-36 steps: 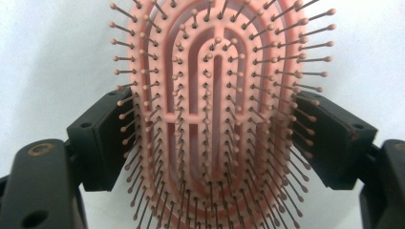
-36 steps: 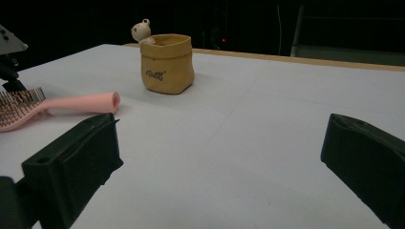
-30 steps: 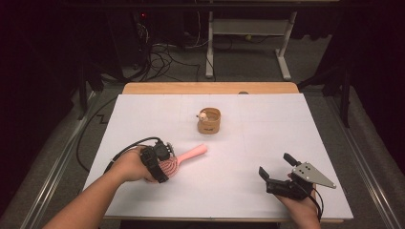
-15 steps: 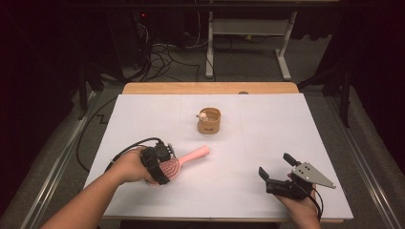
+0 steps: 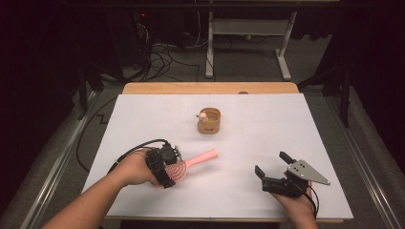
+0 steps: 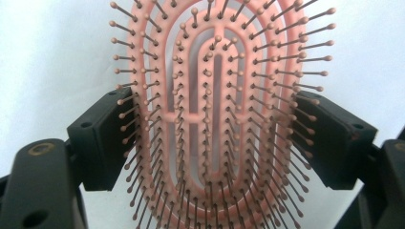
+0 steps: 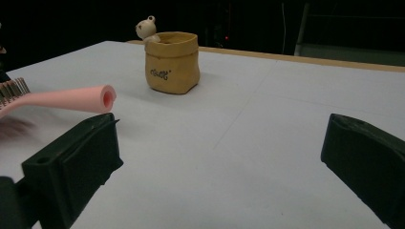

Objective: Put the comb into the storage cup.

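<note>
Nothing moved, left gripper (image 5: 167, 167) jaws pinching pink hairbrush (image 6: 215, 119) head, right gripper (image 5: 273, 170) spread.

Left gripper (image 5: 173, 167) at seven o'clock, jaws clamped, forearm entering from bottom left, right gripper (image 5: 272, 168) at five o'clock, jaws spread wide, hand low.

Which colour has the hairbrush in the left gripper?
Pink hairbrush, clearest in the left gripper view.
</note>
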Available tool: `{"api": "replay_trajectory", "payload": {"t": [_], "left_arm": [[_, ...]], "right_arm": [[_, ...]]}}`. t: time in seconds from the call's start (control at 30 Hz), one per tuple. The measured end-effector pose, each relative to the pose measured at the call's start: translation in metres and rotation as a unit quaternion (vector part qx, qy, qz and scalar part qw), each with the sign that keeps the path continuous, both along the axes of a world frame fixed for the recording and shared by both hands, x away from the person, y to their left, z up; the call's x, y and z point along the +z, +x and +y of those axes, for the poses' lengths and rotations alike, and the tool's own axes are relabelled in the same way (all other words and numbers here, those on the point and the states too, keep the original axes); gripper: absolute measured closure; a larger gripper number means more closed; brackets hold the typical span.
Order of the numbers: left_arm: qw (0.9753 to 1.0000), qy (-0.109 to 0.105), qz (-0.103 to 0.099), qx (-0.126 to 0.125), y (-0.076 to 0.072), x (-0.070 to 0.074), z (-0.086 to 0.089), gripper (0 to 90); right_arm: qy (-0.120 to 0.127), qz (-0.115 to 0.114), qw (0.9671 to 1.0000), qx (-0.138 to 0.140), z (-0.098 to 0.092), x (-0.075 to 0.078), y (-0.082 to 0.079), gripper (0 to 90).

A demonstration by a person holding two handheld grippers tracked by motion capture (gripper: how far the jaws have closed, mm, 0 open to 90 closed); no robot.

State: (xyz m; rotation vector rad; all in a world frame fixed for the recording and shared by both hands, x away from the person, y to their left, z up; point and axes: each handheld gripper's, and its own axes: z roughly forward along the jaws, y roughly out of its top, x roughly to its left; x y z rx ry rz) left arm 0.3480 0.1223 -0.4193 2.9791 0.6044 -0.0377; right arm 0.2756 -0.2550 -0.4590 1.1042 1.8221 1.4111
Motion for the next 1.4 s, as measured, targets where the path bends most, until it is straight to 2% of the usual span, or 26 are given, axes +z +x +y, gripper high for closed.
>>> {"api": "replay_trajectory", "payload": {"t": [0.07,0.2,0.37,0.43,0.5,0.67,0.77,0.9,1.17,1.4], "left_arm": [[0.9999,-0.009,0.000,-0.006,-0.001,0.002,-0.002,20.0],[0.9999,-0.014,-0.001,-0.002,-0.001,0.006,-0.004,20.0],[0.9999,-0.011,-0.003,-0.002,-0.001,0.010,-0.007,20.0],[0.9999,-0.011,-0.011,0.005,0.000,0.011,-0.007,19.9],[0.9998,-0.015,-0.009,0.004,0.001,0.011,-0.007,19.9],[0.9999,-0.012,-0.007,0.000,0.000,0.011,-0.011,19.9],[0.9998,-0.011,-0.014,-0.002,0.000,0.013,-0.014,19.9],[0.9998,-0.015,-0.016,0.000,0.001,0.017,-0.016,20.0],[0.9998,-0.014,-0.011,0.002,0.004,0.016,-0.019,19.9],[0.9999,-0.014,-0.007,-0.001,0.003,0.015,-0.021,20.0]], "right_arm": [[-0.004,-0.002,1.0000,0.001,0.003,0.001,0.002,0.1],[-0.003,0.006,1.0000,0.004,0.011,0.006,0.008,0.1],[-0.020,-0.003,0.9998,0.007,0.027,0.013,0.021,0.1],[-0.027,-0.001,0.9996,0.013,0.031,0.014,0.026,0.1],[-0.032,0.003,0.9994,0.015,0.037,0.015,0.031,0.1],[-0.041,-0.005,0.9990,0.016,0.050,0.015,0.045,0.1],[-0.043,-0.008,0.9990,0.011,0.057,0.013,0.055,0.1],[-0.057,-0.006,0.9982,0.015,0.064,0.012,0.064,0.1],[-0.078,-0.014,0.9967,0.014,0.057,0.011,0.061,0.1],[-0.129,-0.020,0.9906,0.039,0.056,0.001,0.051,0.1]]}}
